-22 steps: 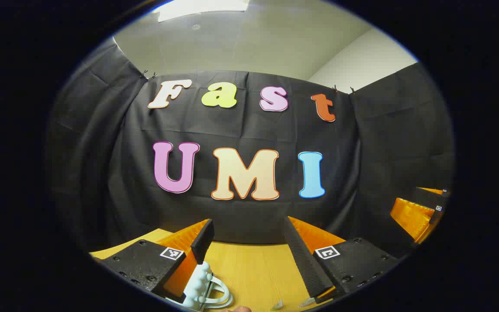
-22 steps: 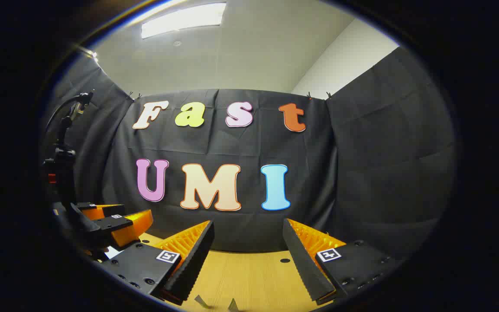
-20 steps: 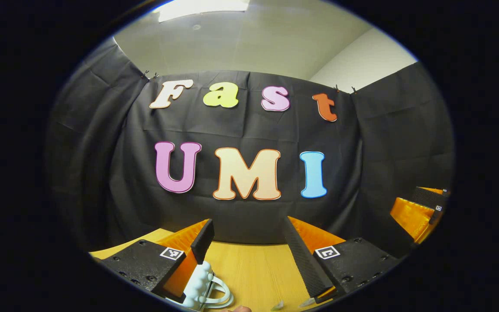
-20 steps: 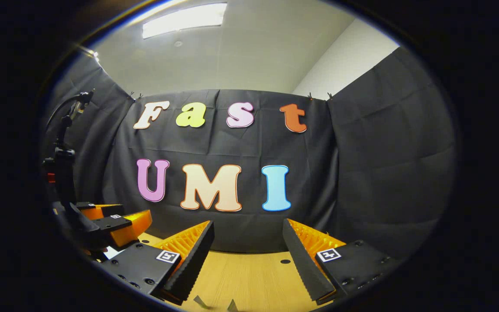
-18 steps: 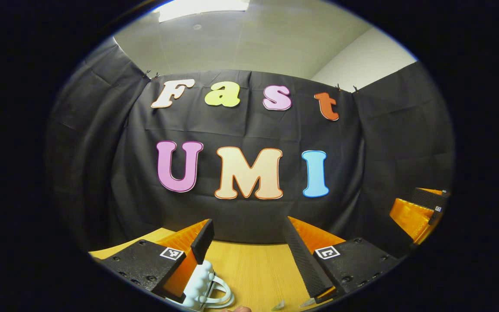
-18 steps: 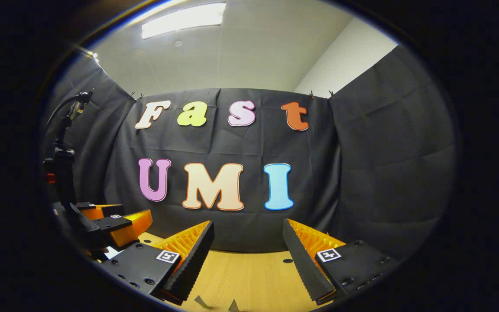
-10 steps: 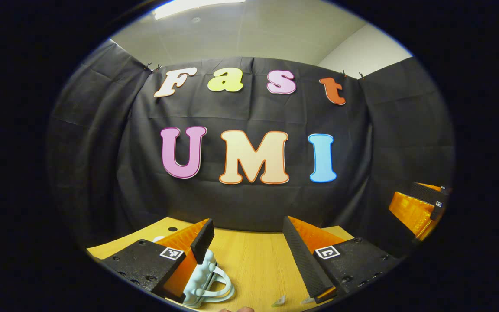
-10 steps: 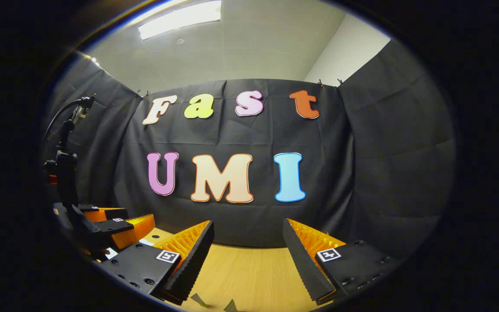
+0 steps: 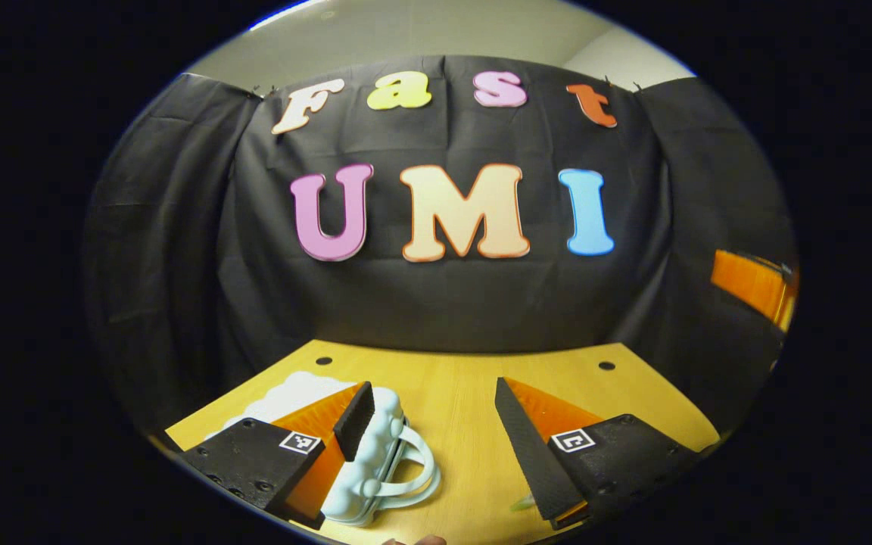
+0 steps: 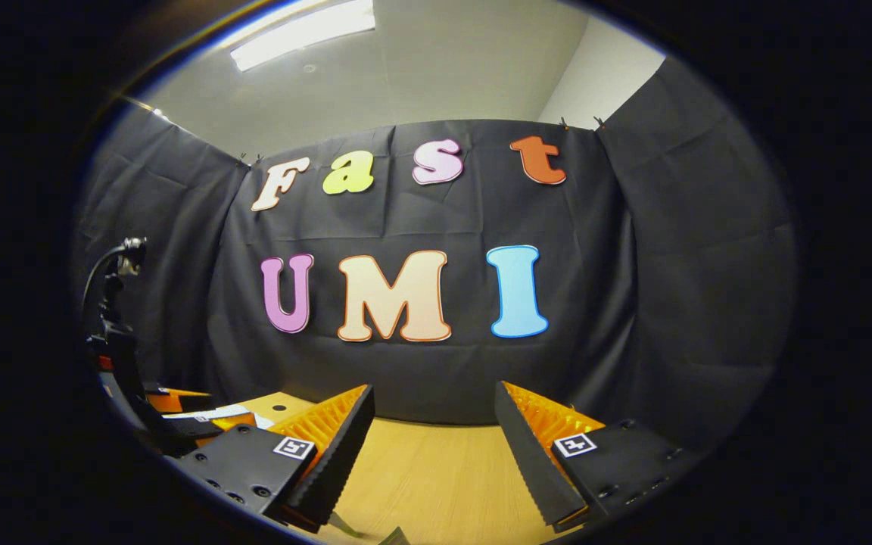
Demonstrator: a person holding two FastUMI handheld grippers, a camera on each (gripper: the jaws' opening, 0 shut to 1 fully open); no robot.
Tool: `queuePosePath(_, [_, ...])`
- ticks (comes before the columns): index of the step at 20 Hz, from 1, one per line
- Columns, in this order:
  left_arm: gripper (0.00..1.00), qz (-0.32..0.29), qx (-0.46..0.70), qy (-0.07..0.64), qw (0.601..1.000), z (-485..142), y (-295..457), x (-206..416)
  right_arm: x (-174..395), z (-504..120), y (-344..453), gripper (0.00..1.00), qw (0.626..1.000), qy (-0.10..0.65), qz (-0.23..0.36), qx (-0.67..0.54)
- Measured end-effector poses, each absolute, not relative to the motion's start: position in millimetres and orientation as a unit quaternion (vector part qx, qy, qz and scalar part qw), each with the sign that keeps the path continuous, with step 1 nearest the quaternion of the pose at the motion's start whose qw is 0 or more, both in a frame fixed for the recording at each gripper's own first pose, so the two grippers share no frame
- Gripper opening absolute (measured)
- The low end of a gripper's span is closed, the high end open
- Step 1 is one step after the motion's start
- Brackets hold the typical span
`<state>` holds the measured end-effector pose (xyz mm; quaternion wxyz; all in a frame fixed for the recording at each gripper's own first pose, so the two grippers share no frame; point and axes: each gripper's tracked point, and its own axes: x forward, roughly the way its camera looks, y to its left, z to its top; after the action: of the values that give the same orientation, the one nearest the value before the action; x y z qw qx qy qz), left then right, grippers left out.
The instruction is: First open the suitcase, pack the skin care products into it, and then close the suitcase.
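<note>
Left gripper [image 9: 436, 424] agape, suitcase [image 9: 364, 462] handle rightward

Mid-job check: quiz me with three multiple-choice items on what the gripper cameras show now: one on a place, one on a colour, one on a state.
1. In the left gripper view, where is the suitcase?
A. on the table, by the finger on the left of the view
B. pinched between both fingers
C. hanging on the cloth wall

2. What colour is the suitcase?
A. red
B. pale blue
C. black

3. How does the left gripper stand?
A. shut on the handle
B. shut on nothing
C. open, nothing between its fingers

Key:
1 A: the suitcase lies on the table, partly behind that finger.
2 B: its bumpy shell and its handle are pale blue.
3 C: the left gripper has its jaws wide apart, with bare tabletop between them.
</note>
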<state>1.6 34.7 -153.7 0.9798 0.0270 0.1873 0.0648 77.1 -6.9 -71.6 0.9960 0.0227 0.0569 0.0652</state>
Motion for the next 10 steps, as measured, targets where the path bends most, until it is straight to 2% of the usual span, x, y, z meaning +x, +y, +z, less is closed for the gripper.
queuePosePath(5, [0.95, 0.049, -0.025, 0.280, 0.959, -215, 43, 5, 76, -80, 3, 0.98, 0.997, 0.069, 0.041, 0.009])
queuePosePath(10, [0.95, 0.029, -0.024, 0.341, 0.939, -258, 45, 7, 72, -81, -6, 0.99, 0.997, 0.078, 0.010, -0.011])
